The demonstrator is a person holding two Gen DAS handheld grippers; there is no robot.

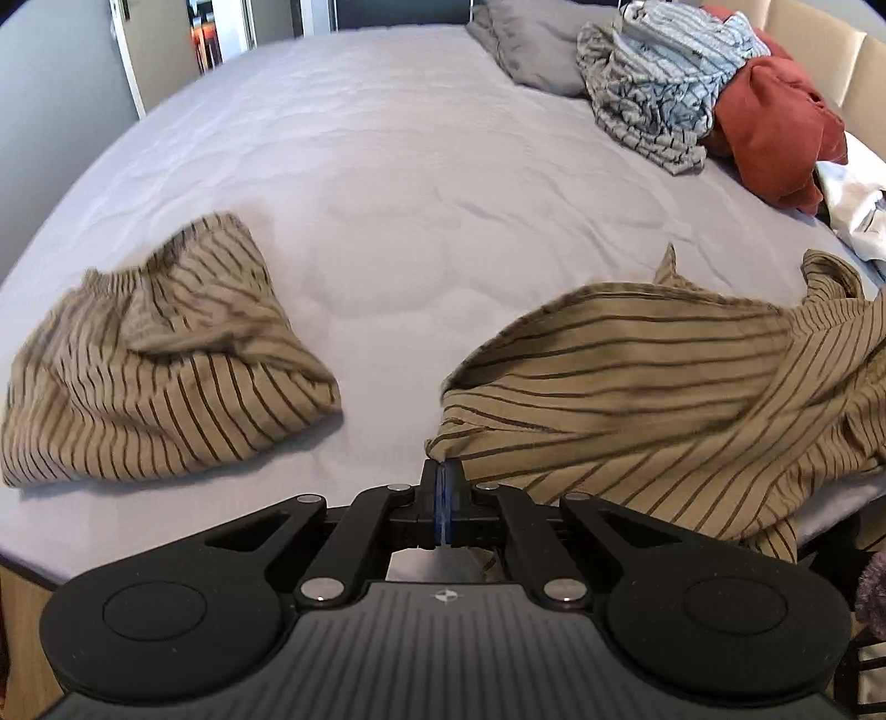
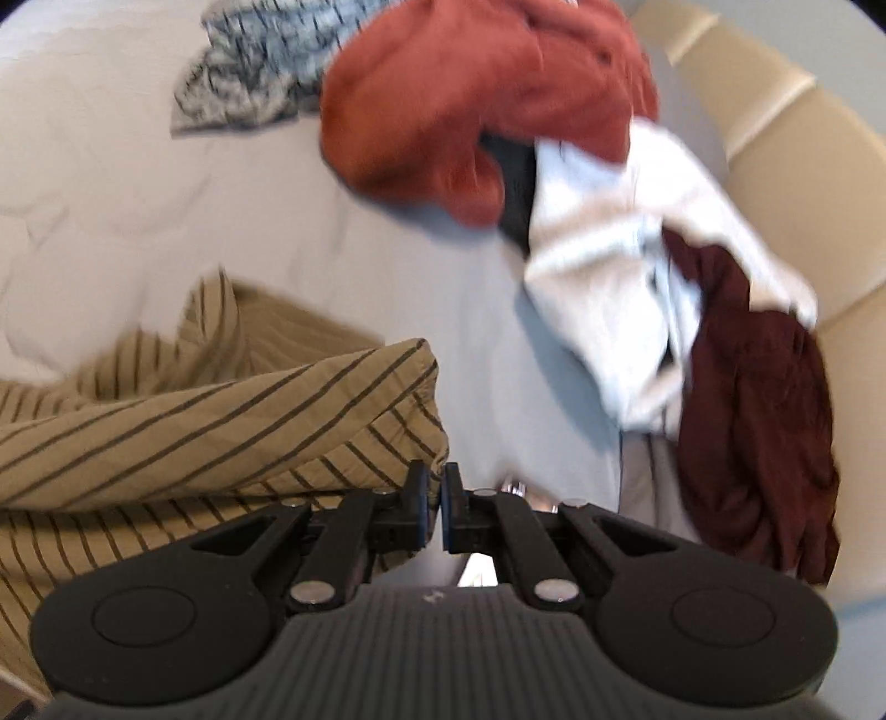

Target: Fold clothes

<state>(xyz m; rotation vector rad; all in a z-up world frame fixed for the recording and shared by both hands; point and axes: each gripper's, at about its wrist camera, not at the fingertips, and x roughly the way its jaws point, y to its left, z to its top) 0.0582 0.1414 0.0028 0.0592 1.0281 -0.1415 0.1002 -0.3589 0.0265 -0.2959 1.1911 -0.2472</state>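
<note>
A tan garment with thin dark stripes (image 1: 664, 399) lies crumpled at the near right of the bed. My left gripper (image 1: 443, 468) is shut on its near left corner, the cloth pinched between the pads. The right wrist view, which is blurred, shows the same tan striped garment (image 2: 221, 421) bunched at the left. My right gripper (image 2: 436, 479) is closed on its right edge, with only a thin slit between the fingers. A second tan striped piece with an elastic waistband (image 1: 155, 360) rests in a heap at the near left, apart from both grippers.
A quilted pale mattress (image 1: 415, 183) carries everything. At the far right is a pile: a grey-blue patterned garment (image 1: 659, 94), a rust-red one (image 2: 470, 94), a white one (image 2: 609, 266) and a dark maroon one (image 2: 758, 399). Behind them are a grey pillow (image 1: 526, 50) and a cream padded headboard (image 2: 775, 111).
</note>
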